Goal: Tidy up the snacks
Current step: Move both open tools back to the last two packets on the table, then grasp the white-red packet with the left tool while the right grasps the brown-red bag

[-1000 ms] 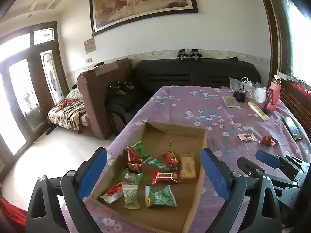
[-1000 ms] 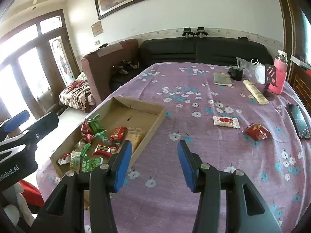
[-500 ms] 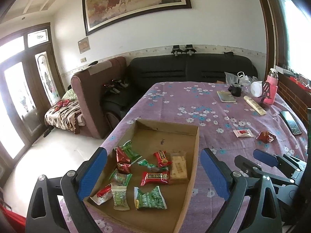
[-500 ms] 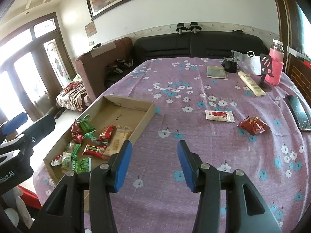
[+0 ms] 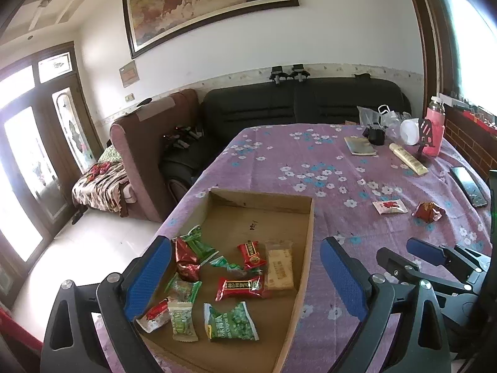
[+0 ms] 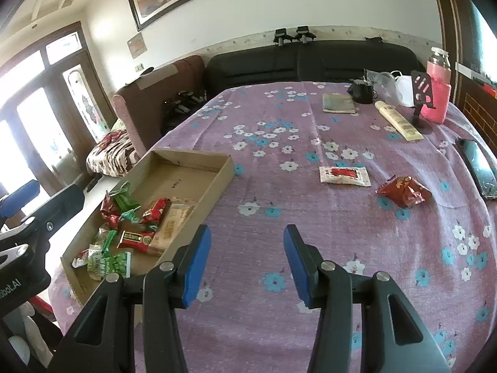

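On the purple flowered tablecloth [image 6: 279, 118], wrapped snacks are being kept in a cardboard tray [image 5: 306, 242]; a white packet [image 6: 344, 175] and a red packet [image 6: 403, 191] are lying outside it. Both the left gripper [image 5: 245, 276] and the right gripper [image 6: 247, 261] are being held open, with nothing gripped.

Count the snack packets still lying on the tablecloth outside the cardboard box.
2. A white packet with a red print lies right of the cardboard box; a crinkled red packet lies further right, near the phone. None seems hidden.
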A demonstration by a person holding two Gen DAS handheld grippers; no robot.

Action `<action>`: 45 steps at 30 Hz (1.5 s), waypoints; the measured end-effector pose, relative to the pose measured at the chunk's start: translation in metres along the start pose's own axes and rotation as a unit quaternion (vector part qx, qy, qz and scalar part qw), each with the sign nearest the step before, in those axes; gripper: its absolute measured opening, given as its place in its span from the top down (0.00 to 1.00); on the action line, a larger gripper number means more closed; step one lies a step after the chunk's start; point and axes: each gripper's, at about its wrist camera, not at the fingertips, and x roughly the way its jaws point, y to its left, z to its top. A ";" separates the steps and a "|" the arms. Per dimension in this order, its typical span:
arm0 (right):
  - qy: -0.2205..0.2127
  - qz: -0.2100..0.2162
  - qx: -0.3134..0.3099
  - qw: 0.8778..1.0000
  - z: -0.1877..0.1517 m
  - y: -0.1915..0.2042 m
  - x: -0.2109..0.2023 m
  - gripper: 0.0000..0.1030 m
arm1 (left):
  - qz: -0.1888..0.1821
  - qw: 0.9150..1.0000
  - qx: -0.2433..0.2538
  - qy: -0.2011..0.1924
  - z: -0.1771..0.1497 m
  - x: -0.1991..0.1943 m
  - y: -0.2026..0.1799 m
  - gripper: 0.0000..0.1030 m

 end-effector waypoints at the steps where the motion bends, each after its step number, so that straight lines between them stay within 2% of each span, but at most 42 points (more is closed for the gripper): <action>1: 0.001 -0.005 0.001 1.000 0.001 -0.004 0.000 0.54 | -0.002 1.000 0.003 0.001 0.001 0.002 -0.003 0.05; 5: -0.004 -0.037 0.020 0.999 0.013 -0.044 -0.012 0.54 | -0.028 1.000 0.012 0.002 0.014 0.009 -0.014 0.05; 8: -0.017 -0.089 0.041 0.995 0.023 -0.099 -0.029 0.54 | -0.084 0.996 0.004 0.009 0.030 0.016 -0.021 0.05; 11: -0.021 -0.138 0.071 0.988 0.030 -0.156 -0.041 0.54 | -0.161 0.987 -0.011 0.029 0.048 0.029 -0.038 0.05; 13: -0.024 -0.134 0.104 0.985 0.033 -0.189 -0.044 0.54 | -0.195 0.980 -0.013 0.037 0.056 0.040 -0.050 0.05; 16: -0.013 -0.102 0.141 0.985 0.035 -0.220 -0.032 0.54 | -0.243 0.968 -0.004 0.065 0.068 0.063 -0.081 0.05; 19: 0.007 -0.063 0.152 0.986 0.039 -0.226 -0.005 0.54 | -0.294 0.952 0.007 0.084 0.080 0.092 -0.113 0.05; 23: 0.018 -0.022 0.134 0.991 0.047 -0.216 0.028 0.54 | -0.320 0.942 0.055 0.090 0.088 0.126 -0.157 0.05; 24: 0.021 -0.015 0.124 0.992 0.049 -0.212 0.036 0.54 | -0.331 0.936 0.066 0.101 0.088 0.137 -0.168 0.05; 26: 0.031 0.006 0.113 0.993 0.051 -0.209 0.049 0.53 | -0.334 0.932 0.075 0.117 0.086 0.153 -0.182 0.05; 28: 0.046 0.015 0.099 0.994 0.051 -0.205 0.060 0.50 | -0.348 0.924 0.088 0.131 0.082 0.168 -0.197 0.05; 30: 0.053 0.024 0.089 0.994 0.052 -0.201 0.065 0.45 | -0.347 0.921 0.108 0.136 0.079 0.178 -0.210 0.05; 31: 0.057 0.030 0.086 0.994 0.052 -0.200 0.068 0.44 | -0.354 0.917 0.118 0.141 0.076 0.182 -0.216 0.05; 33: 0.062 0.034 0.073 0.995 0.051 -0.194 0.071 0.44 | -0.346 0.916 0.139 0.146 0.071 0.190 -0.226 0.05; 36: 0.077 0.022 0.041 0.996 0.048 -0.184 0.078 0.44 | -0.346 0.911 0.161 0.156 0.062 0.202 -0.235 0.05; 37: 0.084 0.018 0.036 0.996 0.046 -0.182 0.080 0.47 | -0.347 0.909 0.166 0.159 0.060 0.204 -0.237 0.09; 39: 0.094 0.015 0.040 0.995 0.042 -0.183 0.083 0.67 | -0.359 0.900 0.171 0.180 0.054 0.210 -0.240 0.25; 42: 0.088 0.014 0.053 0.995 0.039 -0.186 0.078 0.71 | -0.362 0.898 0.172 0.181 0.053 0.208 -0.237 0.52; 43: 0.085 0.016 0.058 0.995 0.038 -0.186 0.075 0.72 | -0.367 0.896 0.171 0.183 0.052 0.207 -0.236 0.64; 44: 0.085 0.014 0.061 0.994 0.036 -0.187 0.073 0.72 | -0.372 0.893 0.170 0.187 0.051 0.207 -0.235 0.71; 45: 0.087 0.010 0.063 0.994 0.035 -0.187 0.072 0.72 | -0.374 0.892 0.172 0.188 0.050 0.204 -0.232 0.72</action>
